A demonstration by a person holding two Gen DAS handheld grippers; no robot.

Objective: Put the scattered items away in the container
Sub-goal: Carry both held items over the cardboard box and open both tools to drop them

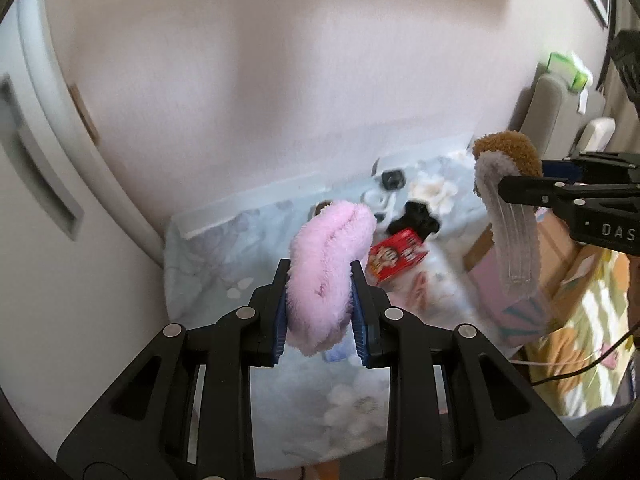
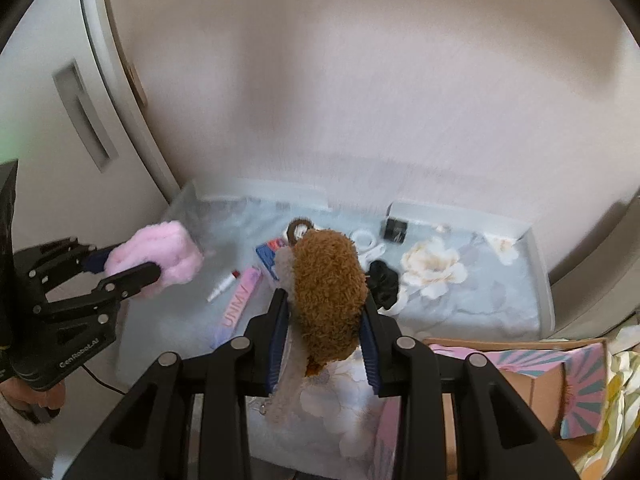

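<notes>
My left gripper (image 1: 319,268) is shut on a fluffy pink slipper (image 1: 328,264), held up above the floral blue cloth (image 1: 224,256). From the right wrist view the same gripper (image 2: 128,264) and pink slipper (image 2: 168,256) hang at the left. My right gripper (image 2: 326,298) is shut on a fuzzy brown slipper (image 2: 328,296) with a pale sole. In the left wrist view that gripper (image 1: 524,180) comes in from the right, the brown slipper (image 1: 508,216) dangling sole outward. A cardboard box with pink sunburst print (image 2: 540,376) stands open at the lower right.
Small items lie on the cloth: a red box (image 1: 394,254), a black scrunchie (image 2: 384,280), a pink tube (image 2: 240,304), a white pen (image 2: 222,286), a small black cube (image 2: 396,229) and white rings (image 2: 366,240). A pale wall rises behind, a white cabinet (image 2: 60,120) to the left.
</notes>
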